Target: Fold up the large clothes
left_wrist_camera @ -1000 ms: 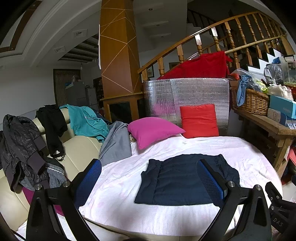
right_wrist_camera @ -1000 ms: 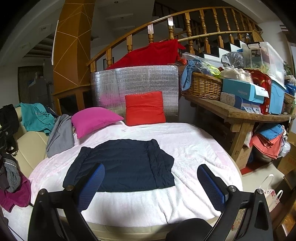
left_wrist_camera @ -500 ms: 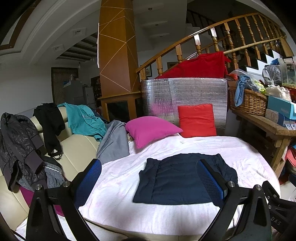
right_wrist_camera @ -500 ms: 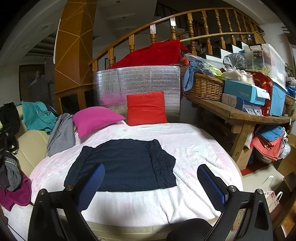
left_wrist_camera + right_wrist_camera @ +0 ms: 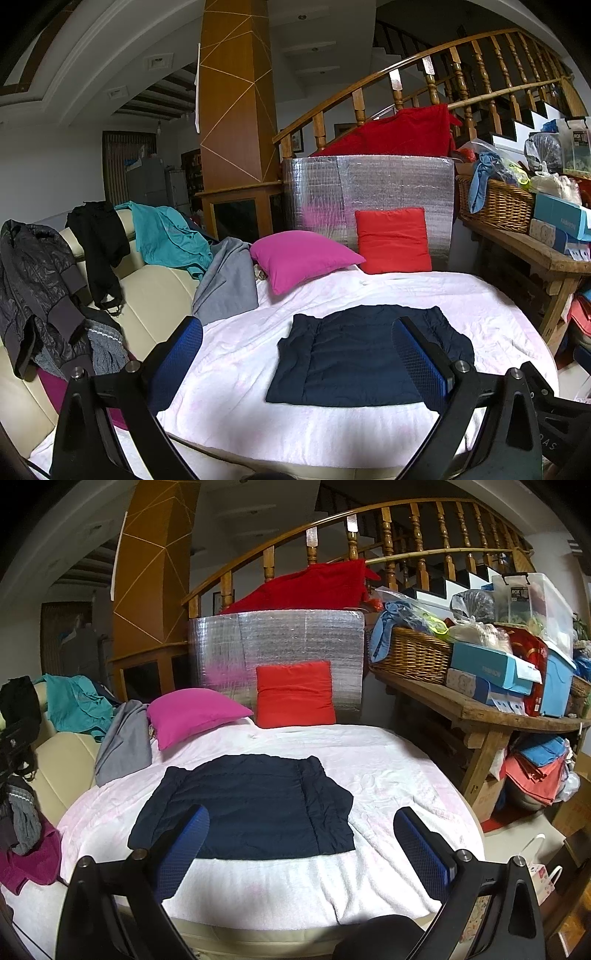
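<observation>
White fleecy blanket [image 5: 388,775] covered the broad round bed that filled the middle of the room. Behind it rose a curved wooden staircase railing [image 5: 369,524] and an angular orange-brown wood-panelled column [image 5: 236,92]. A rough wooden bench table [image 5: 480,709] ran along the bed's right side, crowded with a woven wicker basket [image 5: 410,653] and blue cardboard boxes [image 5: 487,668]. A cream leather sofa [image 5: 159,288] stood at the left, draped with a teal garment [image 5: 166,236], a black padded jacket [image 5: 33,266] and a grey cloth [image 5: 229,284] spilling onto the bed's edge. A silver foil-faced panel [image 5: 280,646] stood upright at the bed's head, with a square red cushion [image 5: 295,694] leaning on it and a magenta pillow [image 5: 192,712] beside that.

The dark navy quilted garment [image 5: 251,805] lay flat on the blanket, near the front of the bed, sides folded inward.

The left gripper [image 5: 295,362] hung above the near edge, blue-padded fingers [image 5: 417,362] spread wide, holding nothing. The right gripper [image 5: 301,845] was likewise spread and empty, apart from the garment.
</observation>
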Demonstrator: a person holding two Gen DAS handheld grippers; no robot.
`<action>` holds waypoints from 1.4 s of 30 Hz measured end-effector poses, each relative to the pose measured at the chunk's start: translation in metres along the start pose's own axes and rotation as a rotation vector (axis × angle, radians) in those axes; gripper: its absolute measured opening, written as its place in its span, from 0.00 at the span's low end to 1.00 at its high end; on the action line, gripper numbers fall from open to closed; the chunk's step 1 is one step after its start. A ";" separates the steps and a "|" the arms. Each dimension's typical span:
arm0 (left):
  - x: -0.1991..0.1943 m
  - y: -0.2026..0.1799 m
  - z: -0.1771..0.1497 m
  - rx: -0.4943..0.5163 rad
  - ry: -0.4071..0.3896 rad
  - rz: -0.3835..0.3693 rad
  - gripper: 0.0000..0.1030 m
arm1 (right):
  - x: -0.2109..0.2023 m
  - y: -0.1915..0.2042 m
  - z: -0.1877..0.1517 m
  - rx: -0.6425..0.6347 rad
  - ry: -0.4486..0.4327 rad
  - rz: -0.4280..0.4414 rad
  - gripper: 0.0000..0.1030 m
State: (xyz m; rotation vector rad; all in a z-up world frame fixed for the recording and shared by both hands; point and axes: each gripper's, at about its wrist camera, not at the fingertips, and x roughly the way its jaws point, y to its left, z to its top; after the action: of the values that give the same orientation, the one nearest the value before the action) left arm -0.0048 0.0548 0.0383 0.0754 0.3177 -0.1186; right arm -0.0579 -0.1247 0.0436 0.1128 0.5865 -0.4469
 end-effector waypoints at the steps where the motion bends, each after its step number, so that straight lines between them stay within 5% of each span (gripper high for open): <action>1: 0.000 0.000 0.000 -0.001 0.000 0.000 0.99 | 0.000 0.001 0.000 -0.001 0.000 0.000 0.99; 42: 0.005 0.027 0.001 -0.046 -0.012 -0.010 0.99 | 0.001 0.031 0.014 -0.069 -0.016 -0.002 0.99</action>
State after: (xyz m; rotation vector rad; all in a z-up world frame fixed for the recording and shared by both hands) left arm 0.0038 0.0808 0.0396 0.0274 0.3087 -0.1218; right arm -0.0363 -0.1004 0.0535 0.0429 0.5856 -0.4290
